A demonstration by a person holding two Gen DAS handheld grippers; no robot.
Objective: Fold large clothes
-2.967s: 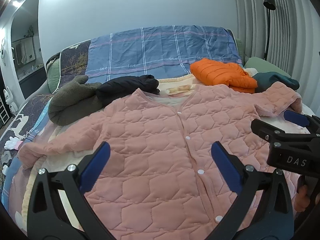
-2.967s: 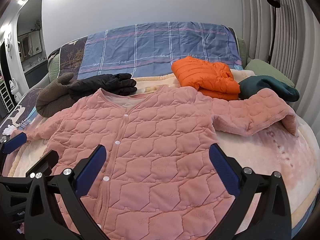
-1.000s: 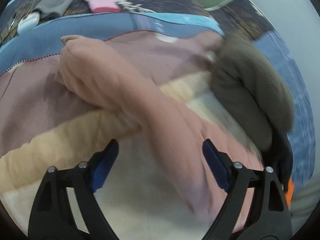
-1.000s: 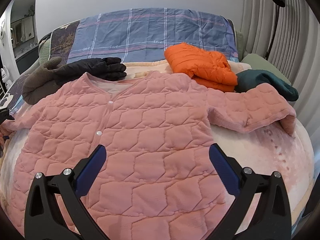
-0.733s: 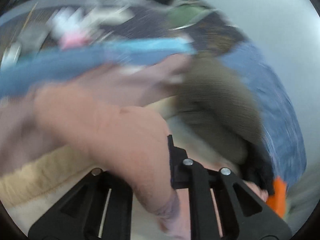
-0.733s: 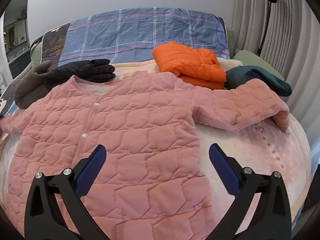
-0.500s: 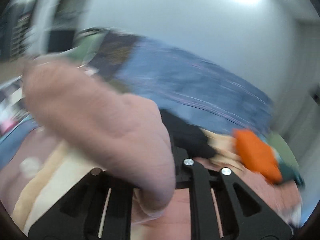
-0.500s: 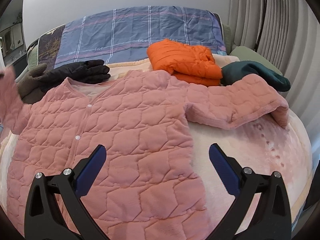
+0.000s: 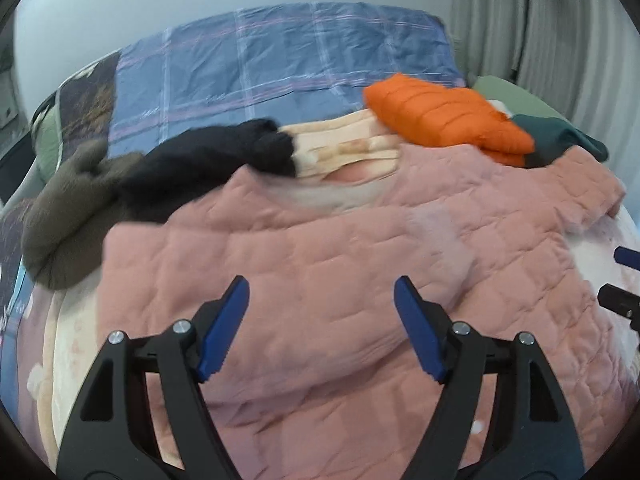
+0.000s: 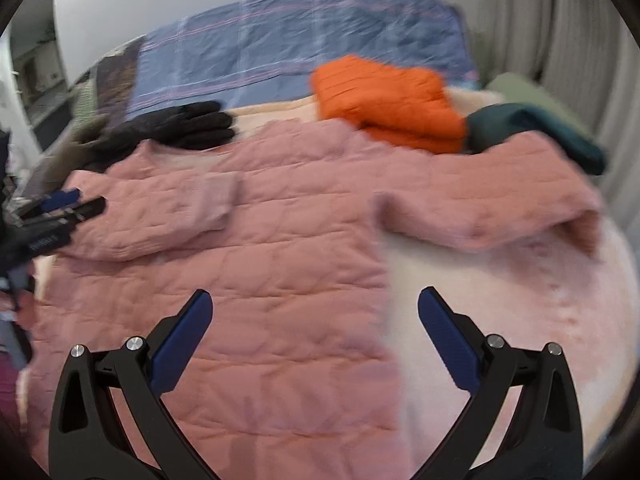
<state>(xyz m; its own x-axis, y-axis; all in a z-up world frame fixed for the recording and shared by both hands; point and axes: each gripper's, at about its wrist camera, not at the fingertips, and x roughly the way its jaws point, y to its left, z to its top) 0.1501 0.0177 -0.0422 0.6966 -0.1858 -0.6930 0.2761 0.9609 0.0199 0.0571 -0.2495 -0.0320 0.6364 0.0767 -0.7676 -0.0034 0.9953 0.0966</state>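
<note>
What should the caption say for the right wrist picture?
Open right tool above a pink quilted jacket, one sleeve folded across.

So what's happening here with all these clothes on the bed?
A person holding a two-finger gripper in each hand is folding a pink quilted jacket spread out on the bed. One sleeve lies folded across the jacket's front; the other sleeve is spread out to the side. The left gripper and the right gripper both hover over the jacket, jaws open, holding nothing. A folded orange puffer jacket, a black garment and other clothes lie behind it.
</note>
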